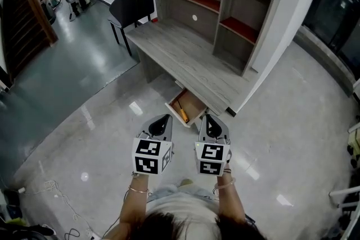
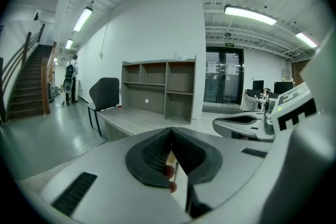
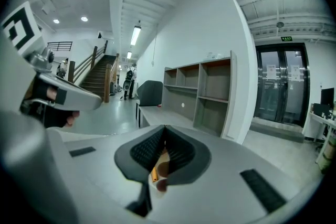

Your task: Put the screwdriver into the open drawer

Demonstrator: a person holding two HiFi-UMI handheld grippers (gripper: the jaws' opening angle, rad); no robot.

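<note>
Left claw (image 2: 170, 130): jaws brought together, pads meeting at the tips, nothing held between them. Right claw (image 3: 164, 128): same condition, jaws closed tip to tip and empty.

In the head view the left claw (image 1: 166, 118) and right claw (image 1: 207, 117) are held side by side, slightly apart, both pointing away from the person toward the desk (image 1: 180, 56). Neither touches anything. They sit over the pale polished floor (image 1: 101, 121), just on the near side of the drawer (image 1: 196, 103).

The drawer is pulled out from under the near edge of the desk and stands open. The screwdriver (image 1: 182, 112), with an orange handle, lies inside it along the left side, clear of both claws.

The desk top is bare grey wood. A shelf unit (image 1: 220, 5) with open compartments stands along its far edge. A dark chair (image 1: 133, 3) stands at the far left end of the desk.
</note>
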